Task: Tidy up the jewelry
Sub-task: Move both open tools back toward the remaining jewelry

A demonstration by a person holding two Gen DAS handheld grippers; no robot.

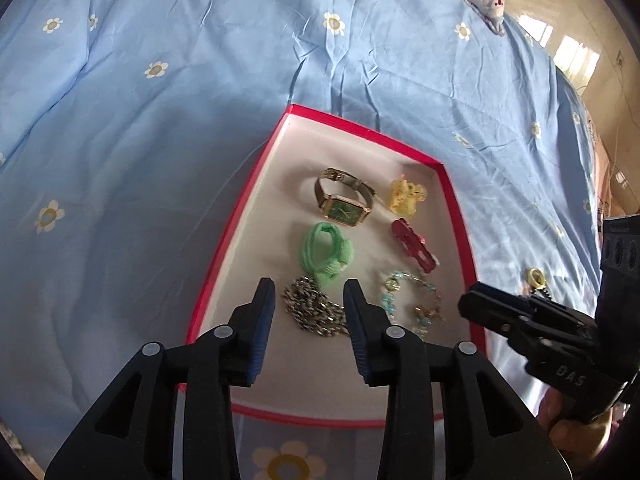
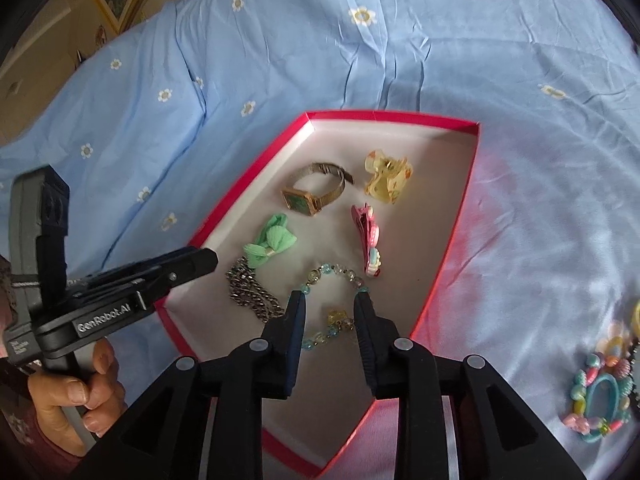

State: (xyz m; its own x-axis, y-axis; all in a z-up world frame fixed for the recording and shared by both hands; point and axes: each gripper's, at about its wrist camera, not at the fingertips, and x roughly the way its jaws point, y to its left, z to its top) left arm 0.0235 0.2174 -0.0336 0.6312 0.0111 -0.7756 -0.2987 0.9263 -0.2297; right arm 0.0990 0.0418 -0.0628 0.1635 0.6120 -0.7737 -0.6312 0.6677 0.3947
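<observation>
My left gripper (image 1: 309, 292): jaws open, empty, over the grey metal curb chain (image 1: 314, 312). My right gripper (image 2: 330, 304): jaws open, empty, over the blue-green glass bead bracelet (image 2: 336, 300). Both pieces lie in the red-rimmed white cardboard tray (image 2: 394, 117) on the blue floral bedsheet (image 1: 160, 140). Outside it: a pastel charm keyring (image 2: 600, 404). Risk: the loose chain snags the beads if I pinch low.

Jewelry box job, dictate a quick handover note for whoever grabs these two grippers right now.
Left gripper: open, empty, over the silver chain.
Right gripper: open, empty, over the beaded bracelet.
In the red box: watch, yellow claw clip, pink hair clip, green bow tie, chain, bracelet.
Left: the colourful beaded piece on the bedsheet, right of the box.
</observation>
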